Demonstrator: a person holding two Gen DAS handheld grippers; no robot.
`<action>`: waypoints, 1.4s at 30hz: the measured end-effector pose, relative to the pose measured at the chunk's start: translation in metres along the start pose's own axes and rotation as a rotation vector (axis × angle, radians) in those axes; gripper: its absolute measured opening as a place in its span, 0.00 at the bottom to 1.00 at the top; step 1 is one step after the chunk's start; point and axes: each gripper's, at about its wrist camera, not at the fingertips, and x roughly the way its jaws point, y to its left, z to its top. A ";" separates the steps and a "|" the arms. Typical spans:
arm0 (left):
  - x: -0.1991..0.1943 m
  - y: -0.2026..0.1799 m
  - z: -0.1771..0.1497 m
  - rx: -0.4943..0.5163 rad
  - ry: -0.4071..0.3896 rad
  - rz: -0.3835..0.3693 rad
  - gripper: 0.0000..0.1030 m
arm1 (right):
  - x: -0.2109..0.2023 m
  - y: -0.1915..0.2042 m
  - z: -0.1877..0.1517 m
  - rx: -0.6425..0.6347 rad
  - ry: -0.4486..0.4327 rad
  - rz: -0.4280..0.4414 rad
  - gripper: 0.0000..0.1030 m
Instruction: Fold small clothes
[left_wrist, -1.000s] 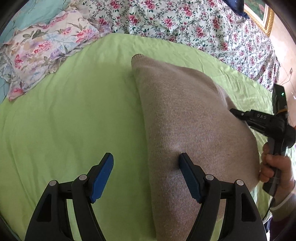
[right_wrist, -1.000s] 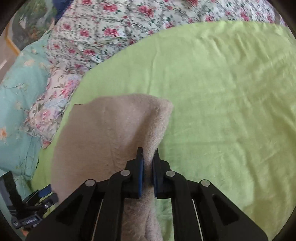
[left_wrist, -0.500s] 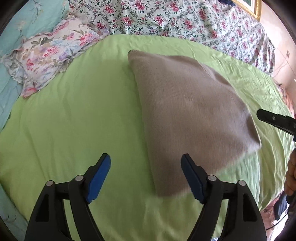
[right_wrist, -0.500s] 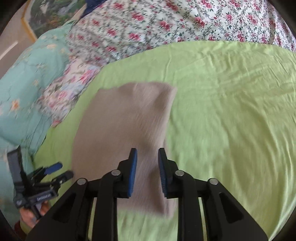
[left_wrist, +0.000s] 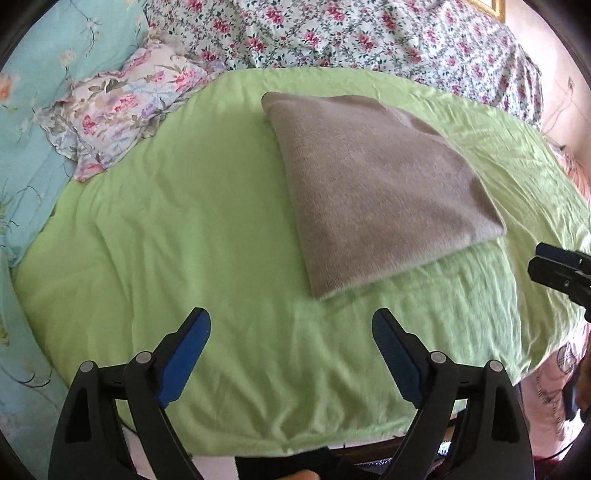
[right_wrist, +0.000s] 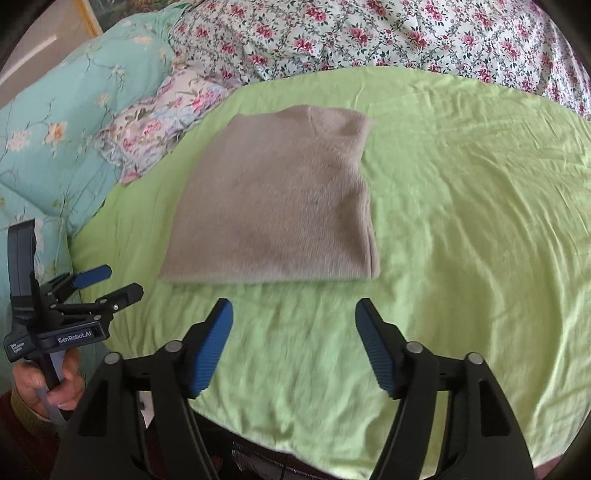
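Bed (left_wrist: 221, 206): covered by a light green sheet (right_wrist: 461, 221), wrinkled, filling most of both views; its near edge shows at the bottom of each view.

Quilt (left_wrist: 369, 33): white with red and pink flowers, along the far side of the bed, beyond the green sheet.

Blanket (right_wrist: 55, 122): turquoise with pale blossoms, at the far left, beside the quilt.

Pillow (left_wrist: 122, 107): pastel flower print, frilled edge, lying at the far left between blanket and green sheet, one corner resting on the sheet.

Sweater (left_wrist: 369, 177): grey-beige knit, folded into a flat, roughly square packet; lies on the green sheet toward the middle of the bed, right of the pillow and apart from it; nothing touches it; edges even, one fold line near its far corner.

Left tongs (left_wrist: 291, 347): black arms, blue pads, spread wide, holding nothing; poised over the bare sheet near the bed's near edge, short of the sweater's near-left corner; in the right wrist view they appear at the left (right_wrist: 107, 284), gripped by a hand (right_wrist: 48, 384).

Right tongs (right_wrist: 293, 347): same make, likewise spread wide and holding nothing; above the bare sheet just short of the sweater's near edge; their tips enter the left wrist view at the right (left_wrist: 554, 266).
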 end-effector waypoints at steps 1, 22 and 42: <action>-0.005 -0.001 -0.003 0.008 -0.003 0.009 0.87 | -0.004 0.001 -0.002 -0.004 -0.001 -0.008 0.77; -0.004 -0.008 0.005 0.024 -0.050 0.078 0.99 | 0.012 0.006 -0.010 -0.044 0.038 -0.032 0.93; 0.002 -0.009 0.027 0.013 -0.084 0.113 0.99 | 0.028 0.022 0.024 -0.120 0.009 -0.028 0.95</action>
